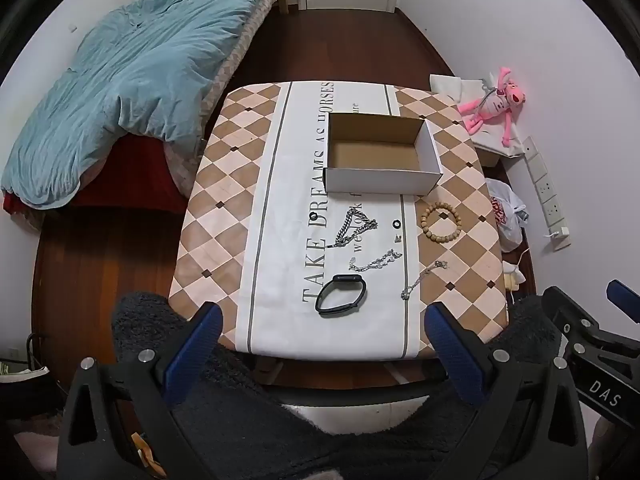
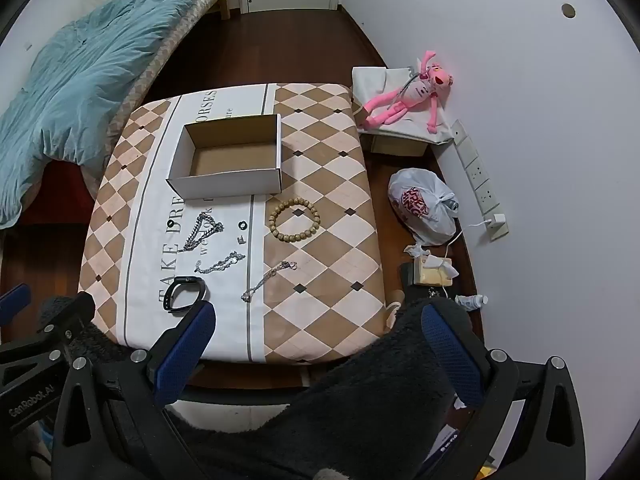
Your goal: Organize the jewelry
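While both the left gripper [image 1: 324, 344] and right gripper [image 2: 318, 344] are held wide and empty, the chains [image 1: 354, 226] just ahead, short of the box [image 1: 382, 156], could be snagged together.

Right gripper [image 2: 318, 354] fingers [image 2: 184, 350] spread wide, nothing between; empty box [image 2: 228, 184], beaded bracelet [image 2: 294, 220], chains [image 2: 204, 230] on surface [image 2: 328, 280]
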`<state>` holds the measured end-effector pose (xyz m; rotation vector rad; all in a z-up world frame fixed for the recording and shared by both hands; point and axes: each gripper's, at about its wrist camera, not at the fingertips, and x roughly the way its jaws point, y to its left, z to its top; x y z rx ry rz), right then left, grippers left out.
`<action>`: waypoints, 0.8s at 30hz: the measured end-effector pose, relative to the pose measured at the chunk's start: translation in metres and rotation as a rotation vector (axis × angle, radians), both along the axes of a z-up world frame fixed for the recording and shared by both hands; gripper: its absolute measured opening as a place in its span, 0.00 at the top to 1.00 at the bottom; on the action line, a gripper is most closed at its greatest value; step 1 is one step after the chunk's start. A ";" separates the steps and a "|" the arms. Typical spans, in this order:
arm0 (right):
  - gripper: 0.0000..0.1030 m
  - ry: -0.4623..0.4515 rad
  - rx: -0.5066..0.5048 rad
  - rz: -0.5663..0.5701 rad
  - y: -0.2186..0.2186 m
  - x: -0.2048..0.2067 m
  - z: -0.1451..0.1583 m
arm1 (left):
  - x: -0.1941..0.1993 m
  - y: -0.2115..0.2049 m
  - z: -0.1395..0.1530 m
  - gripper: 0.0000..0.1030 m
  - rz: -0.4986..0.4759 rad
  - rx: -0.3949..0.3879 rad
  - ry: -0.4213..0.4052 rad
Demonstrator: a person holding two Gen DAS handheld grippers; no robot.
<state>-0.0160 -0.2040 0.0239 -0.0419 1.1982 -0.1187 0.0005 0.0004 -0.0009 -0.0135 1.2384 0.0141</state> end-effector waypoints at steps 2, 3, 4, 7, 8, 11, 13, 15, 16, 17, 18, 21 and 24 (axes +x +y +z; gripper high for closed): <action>0.00 0.002 0.002 0.003 0.000 0.000 0.000 | 0.001 0.000 -0.001 0.00 -0.001 0.000 0.006; 0.00 0.001 0.001 0.004 0.001 0.000 0.000 | 0.003 0.003 0.001 0.00 -0.003 -0.007 0.008; 0.00 0.001 0.005 0.002 0.000 0.000 -0.001 | 0.000 -0.001 0.002 0.00 0.001 0.010 -0.010; 0.00 0.001 0.005 0.001 0.000 0.000 -0.002 | -0.001 0.001 0.001 0.00 -0.001 0.009 -0.011; 0.00 0.001 0.006 0.001 0.000 0.000 -0.002 | -0.002 0.001 0.001 0.00 -0.002 0.010 -0.011; 0.00 0.002 0.006 0.002 0.001 -0.001 -0.002 | -0.001 0.000 0.001 0.00 -0.004 0.010 -0.012; 0.00 0.002 0.009 0.002 0.001 -0.001 -0.002 | -0.001 0.000 0.001 0.00 -0.002 0.008 -0.012; 0.00 0.005 0.008 0.003 0.002 -0.001 -0.002 | -0.001 0.000 -0.001 0.00 -0.003 0.006 -0.011; 0.00 0.005 0.011 0.002 0.001 -0.001 -0.002 | -0.002 0.000 -0.001 0.00 -0.003 0.007 -0.011; 0.00 0.005 0.010 0.002 0.002 -0.001 -0.002 | -0.002 0.000 -0.002 0.00 -0.004 0.006 -0.011; 0.00 0.005 0.009 0.004 0.002 -0.001 -0.002 | 0.000 -0.001 0.001 0.00 -0.001 0.007 -0.009; 0.00 0.003 0.011 0.000 0.002 0.000 0.000 | -0.001 -0.001 0.001 0.00 0.003 0.009 -0.014; 0.00 0.003 0.010 0.000 0.002 0.000 0.002 | -0.001 -0.001 0.001 0.00 0.002 0.011 -0.018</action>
